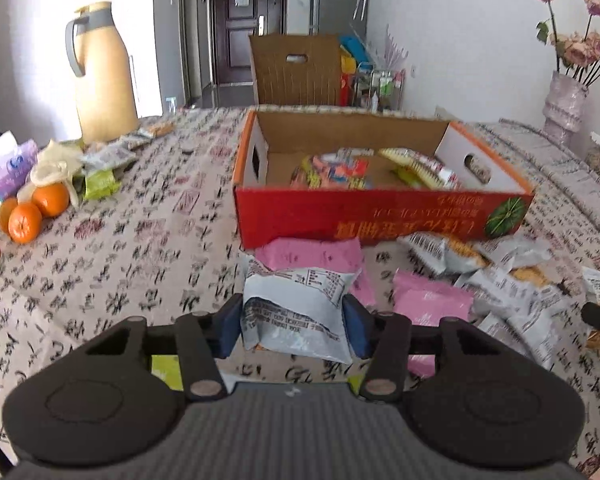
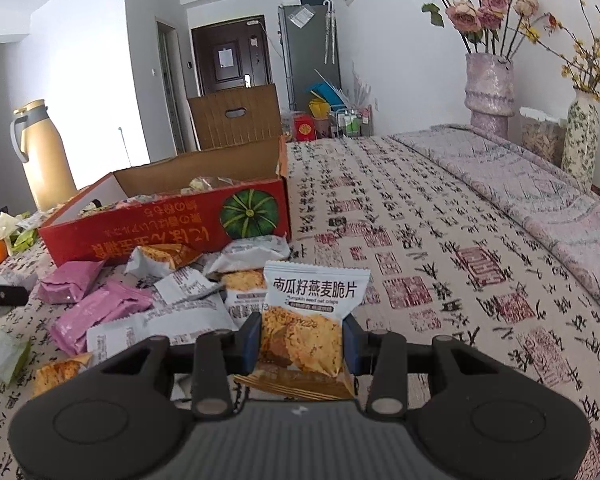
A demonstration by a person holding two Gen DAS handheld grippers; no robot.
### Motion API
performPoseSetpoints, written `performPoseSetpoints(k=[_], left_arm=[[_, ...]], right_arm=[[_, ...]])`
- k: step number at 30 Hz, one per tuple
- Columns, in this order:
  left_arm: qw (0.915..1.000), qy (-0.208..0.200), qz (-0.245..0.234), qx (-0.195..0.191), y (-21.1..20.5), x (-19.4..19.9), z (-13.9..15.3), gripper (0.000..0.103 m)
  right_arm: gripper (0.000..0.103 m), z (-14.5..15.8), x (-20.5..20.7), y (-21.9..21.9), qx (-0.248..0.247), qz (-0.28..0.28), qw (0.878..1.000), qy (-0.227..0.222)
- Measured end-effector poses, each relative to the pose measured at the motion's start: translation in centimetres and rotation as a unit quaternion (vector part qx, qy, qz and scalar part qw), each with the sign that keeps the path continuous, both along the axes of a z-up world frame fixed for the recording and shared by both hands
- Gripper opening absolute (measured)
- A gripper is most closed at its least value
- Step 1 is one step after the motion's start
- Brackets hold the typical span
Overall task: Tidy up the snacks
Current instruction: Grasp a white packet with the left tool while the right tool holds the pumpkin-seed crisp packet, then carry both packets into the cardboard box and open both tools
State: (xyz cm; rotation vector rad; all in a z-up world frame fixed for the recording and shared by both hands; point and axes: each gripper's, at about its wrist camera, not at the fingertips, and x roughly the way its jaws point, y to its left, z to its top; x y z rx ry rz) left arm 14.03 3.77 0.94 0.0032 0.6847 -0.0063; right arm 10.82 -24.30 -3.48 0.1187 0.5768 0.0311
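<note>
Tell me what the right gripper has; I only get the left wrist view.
Observer: The right gripper is shut on a crisp packet, upright, label toward its camera.
Operator: My left gripper grips a grey packet. Report the far right corner.
Observer: A floral vase with yellow blossoms stands beside the pink vase.

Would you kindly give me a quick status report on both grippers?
Left gripper shut on grey snack packet. Right gripper shut on oat crisp packet. Red box open ahead, nothing in the way.
</note>
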Motion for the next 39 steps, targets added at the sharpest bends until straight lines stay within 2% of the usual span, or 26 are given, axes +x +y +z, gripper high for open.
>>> performPoseSetpoints(k=[13, 23, 31, 39], left_arm=[[0.9980, -0.060, -0.015, -0.009, -2.4, 2.2, 4.1, 0.053], [0.9962, -0.084, -0.017, -0.015, -3.9, 5.7, 5.7, 0.053], [0.9962, -0.085, -0.010, -0.014, -4.6, 9.3, 5.8, 0.053], [0.9978, -0.065, 0.006, -0.006, -4.1, 13.6, 3.8, 0.053]], right_arm=[[0.039, 4.5, 2.8, 1.9, -0.014, 0.041, 0.997, -0.064], [0.039, 7.1, 7.5, 3.7, -0.014, 0.067, 0.993, -0.098], [0.039, 7.4, 12.6, 5.3, -0.017, 0.079, 0.992, -0.099], [0.039, 5.9, 17.5, 6.2, -0.022, 0.081, 0.993, -0.081]])
